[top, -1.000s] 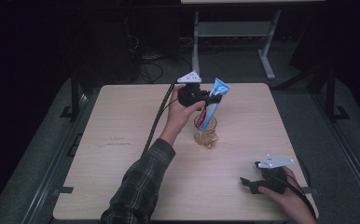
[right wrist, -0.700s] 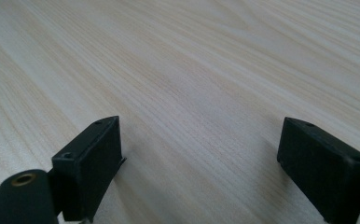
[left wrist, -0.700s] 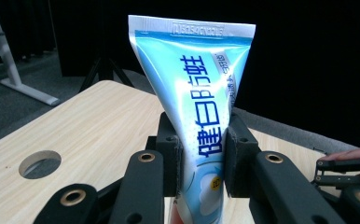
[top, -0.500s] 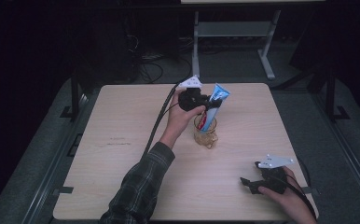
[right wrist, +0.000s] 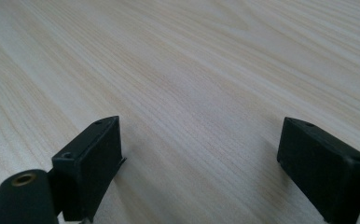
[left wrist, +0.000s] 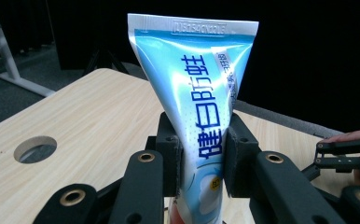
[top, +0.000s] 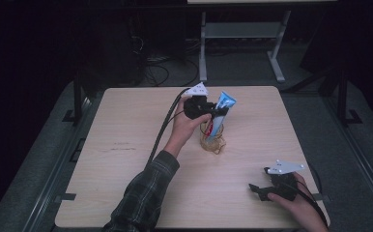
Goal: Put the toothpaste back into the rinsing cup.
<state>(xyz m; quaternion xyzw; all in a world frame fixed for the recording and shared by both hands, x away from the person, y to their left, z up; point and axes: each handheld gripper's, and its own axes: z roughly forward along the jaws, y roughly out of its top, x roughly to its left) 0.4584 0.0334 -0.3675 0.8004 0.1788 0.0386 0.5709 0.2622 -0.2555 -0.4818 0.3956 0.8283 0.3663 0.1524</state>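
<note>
A blue and white toothpaste tube [top: 225, 103] stands tilted, crimped end up, with its lower end in a clear glass cup [top: 212, 138] at the middle of the table. My left gripper [top: 217, 115] is shut on the tube just above the cup's rim. In the left gripper view both black pads [left wrist: 171, 156] press on the sides of the tube [left wrist: 199, 102]. My right gripper [top: 262, 186] rests at the table's near right corner. Its jaws stand wide open over bare wood, with nothing between them in the right gripper view [right wrist: 199, 154].
The light wooden table [top: 126, 159] has a round cable hole [left wrist: 35, 148]. A black cable [top: 163, 133] trails from the left gripper across the table to the near side. A desk frame [top: 242, 34] stands on the dark floor beyond the far edge.
My left gripper and the tube have sunk a little toward the cup. The right gripper has kept still.
</note>
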